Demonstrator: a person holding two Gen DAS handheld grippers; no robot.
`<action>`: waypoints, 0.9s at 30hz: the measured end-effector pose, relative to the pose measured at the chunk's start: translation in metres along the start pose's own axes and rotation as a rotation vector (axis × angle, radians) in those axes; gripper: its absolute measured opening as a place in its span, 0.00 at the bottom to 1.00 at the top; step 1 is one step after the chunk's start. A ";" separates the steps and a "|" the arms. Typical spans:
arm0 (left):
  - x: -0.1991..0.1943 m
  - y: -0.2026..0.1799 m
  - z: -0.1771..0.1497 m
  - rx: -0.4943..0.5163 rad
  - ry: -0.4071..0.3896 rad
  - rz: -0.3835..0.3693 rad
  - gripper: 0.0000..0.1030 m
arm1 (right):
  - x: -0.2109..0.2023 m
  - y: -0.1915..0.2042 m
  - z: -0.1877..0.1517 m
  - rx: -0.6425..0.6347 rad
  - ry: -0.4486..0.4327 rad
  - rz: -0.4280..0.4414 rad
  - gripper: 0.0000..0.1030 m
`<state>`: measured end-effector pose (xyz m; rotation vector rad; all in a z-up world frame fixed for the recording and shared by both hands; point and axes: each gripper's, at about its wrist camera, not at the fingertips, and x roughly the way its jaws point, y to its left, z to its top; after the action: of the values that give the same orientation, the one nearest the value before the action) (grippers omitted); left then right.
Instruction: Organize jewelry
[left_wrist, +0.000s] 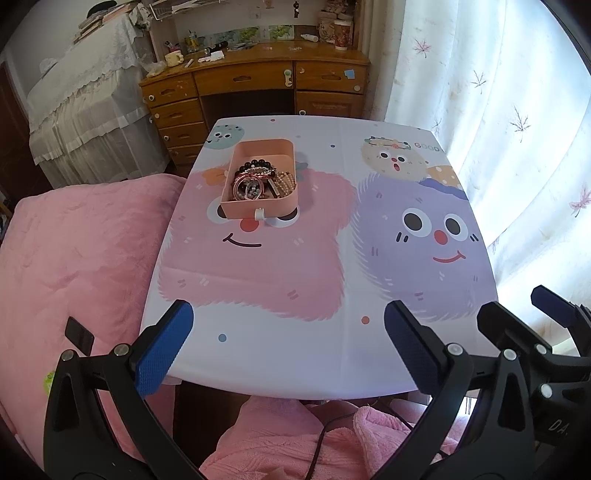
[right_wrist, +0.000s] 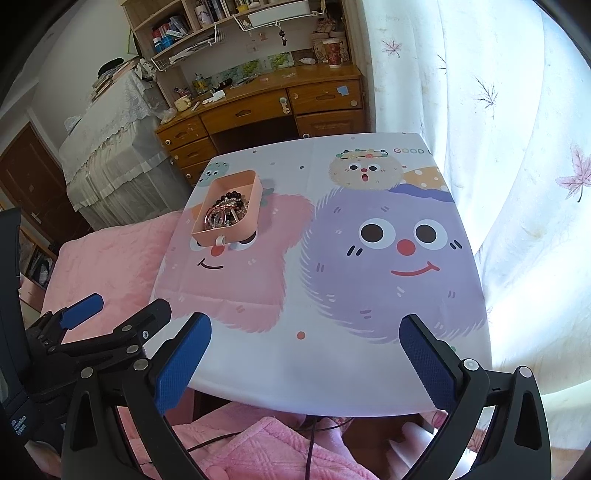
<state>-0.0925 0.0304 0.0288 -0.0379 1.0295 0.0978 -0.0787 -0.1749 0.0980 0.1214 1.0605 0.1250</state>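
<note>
The tablecloth (right_wrist: 369, 369) reads "GOOD" (right_wrist: 408, 150) (rest cut off).

Table cover (left_wrist: 321, 354): smooth printed sheet, faint sheen, creased along fold lines. Tray (left_wrist: 258, 208): matt pink plastic, small white plastic tab at front. Jewelry (left_wrist: 258, 179): glossy dark beads, pale pearly beads, shiny metal links. Left gripper (left_wrist: 288, 347): matt black plastic, blue knurled rubbery pads, bright metal rivets. Blanket (left_wrist: 74, 258): pink plush cloth, quilted. Desk (left_wrist: 258, 79): varnished wood, glossy.
</note>
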 end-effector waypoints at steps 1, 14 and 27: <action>0.000 0.000 0.000 -0.002 0.003 -0.003 1.00 | 0.000 0.000 0.000 0.000 0.001 0.000 1.00; 0.003 0.000 0.005 -0.005 0.007 -0.003 1.00 | 0.002 0.000 0.003 -0.005 -0.002 -0.005 1.00; 0.005 0.000 0.006 -0.005 0.008 -0.004 1.00 | 0.002 0.001 0.004 -0.004 0.000 -0.004 1.00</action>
<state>-0.0850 0.0315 0.0280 -0.0445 1.0369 0.0968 -0.0749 -0.1742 0.0985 0.1155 1.0602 0.1233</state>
